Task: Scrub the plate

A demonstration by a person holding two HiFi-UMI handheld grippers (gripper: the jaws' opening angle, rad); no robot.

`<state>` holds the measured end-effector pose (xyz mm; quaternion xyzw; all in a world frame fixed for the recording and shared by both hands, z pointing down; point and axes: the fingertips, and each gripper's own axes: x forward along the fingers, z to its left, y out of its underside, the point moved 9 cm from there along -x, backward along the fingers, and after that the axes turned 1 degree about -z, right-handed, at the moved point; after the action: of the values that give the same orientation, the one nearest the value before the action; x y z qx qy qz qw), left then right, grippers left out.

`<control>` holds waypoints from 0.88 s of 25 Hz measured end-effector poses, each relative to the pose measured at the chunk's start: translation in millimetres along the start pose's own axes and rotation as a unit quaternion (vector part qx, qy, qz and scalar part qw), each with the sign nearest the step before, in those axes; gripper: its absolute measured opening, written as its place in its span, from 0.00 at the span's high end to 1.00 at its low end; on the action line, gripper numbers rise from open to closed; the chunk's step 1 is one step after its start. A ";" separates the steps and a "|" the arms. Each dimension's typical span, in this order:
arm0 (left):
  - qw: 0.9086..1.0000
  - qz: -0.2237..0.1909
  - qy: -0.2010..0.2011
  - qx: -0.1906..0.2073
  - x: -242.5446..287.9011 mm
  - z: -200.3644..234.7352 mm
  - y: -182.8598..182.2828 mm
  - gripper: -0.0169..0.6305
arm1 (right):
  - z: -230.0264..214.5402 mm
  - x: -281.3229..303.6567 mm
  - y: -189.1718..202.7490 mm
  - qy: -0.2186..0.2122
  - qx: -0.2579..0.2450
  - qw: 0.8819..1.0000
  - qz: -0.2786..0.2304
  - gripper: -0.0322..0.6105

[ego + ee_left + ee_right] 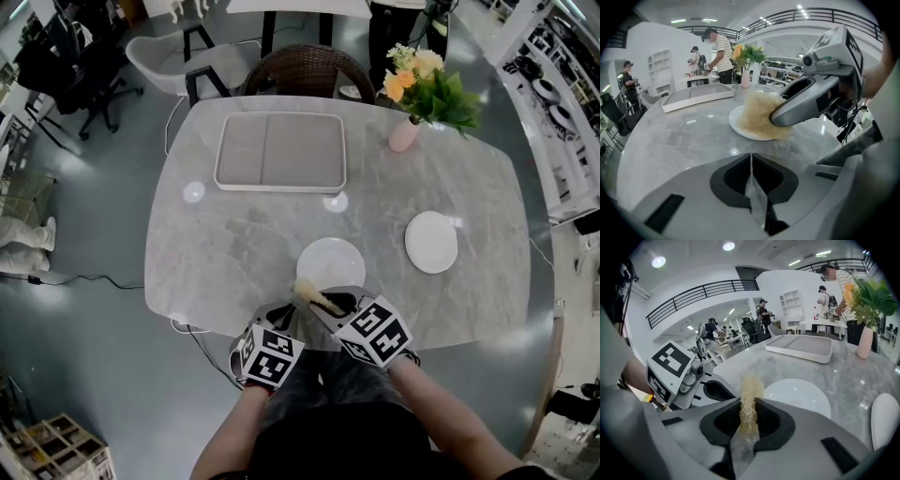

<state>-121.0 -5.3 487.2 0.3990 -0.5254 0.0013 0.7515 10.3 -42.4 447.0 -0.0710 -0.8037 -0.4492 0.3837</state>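
**Tech:** Position of plate (330, 262)?

**Operator:** On table (216, 253), at 6 o'clock from table centre, close to the near edge. White, round, lying flat.

**Tech:** State of right gripper (330, 306)?

**Operator:** Narrow, clamped on a straw-coloured scrubber (312, 296). Fibres pinched between the jaws and projecting forward of them. Positioned at 6 o'clock of plate, over the near table edge.

**Tech:** Scrubber relative to plate?

**Operator:** Free end at the plate's rim, between 6 and 7 o'clock. In left gripper view, spread over the near part of the plate. Actual contact not confirmable.

**Tech:** State of left gripper (284, 317)?

**Operator:** Jaws brought together, with nothing between them. Positioned at 7 o'clock of plate, just beside right gripper, short of the plate rim.

**Tech:** Other items on table?

**Operator:** Second plate (431, 242) at 3 o'clock of the first, well apart from it, also white and round. Rectangular pale tray (280, 151) at 12 o'clock, on the far side of table. Pink vase (404, 134) at 1 o'clock, upright, holding flowers (427, 84) in orange and cream with green leaves.

**Tech:** Anything beyond table?

**Operator:** Dark woven chair (303, 70) at 12 o'clock, just past the far edge, behind tray. Several persons standing in the background of both gripper views, well apart from table.
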 end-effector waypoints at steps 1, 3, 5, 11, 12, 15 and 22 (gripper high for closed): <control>1.000 0.000 -0.001 -0.001 -1.9 -0.4 2.0 0.94 | 3.0 -0.2 0.0 -0.004 0.000 1.000 0.001 0.83; 1.000 -0.002 -0.002 -0.004 -5.1 -1.6 5.2 0.94 | 9.1 -0.9 1.1 -0.014 0.001 1.000 0.002 0.84; 1.000 -0.008 0.000 -0.005 -8.0 -3.4 7.6 0.94 | 15.9 -2.6 3.2 -0.026 0.000 1.000 -0.002 0.84; 0.997 -0.075 0.023 -0.003 -19.1 -12.0 4.7 0.94 | 28.1 -19.2 11.1 -0.019 -0.003 0.999 -0.043 0.84; 0.996 -0.086 0.025 -0.004 -21.1 -13.3 4.0 0.94 | 29.0 -22.8 13.7 -0.013 -0.001 0.999 -0.049 0.84; 0.993 -0.111 0.032 -0.010 -26.6 -17.6 3.1 0.94 | 31.5 -33.4 23.3 0.003 0.005 0.998 -0.061 0.84; 0.988 -0.150 0.039 -0.008 -41.2 -28.7 7.8 0.94 | 47.7 -53.8 47.5 0.040 -0.007 0.997 -0.066 0.84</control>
<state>-120.1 34.4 455.6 0.4668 -0.4297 -0.0999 0.7665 43.1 34.9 427.7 -0.0023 -0.7874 -0.4819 0.3844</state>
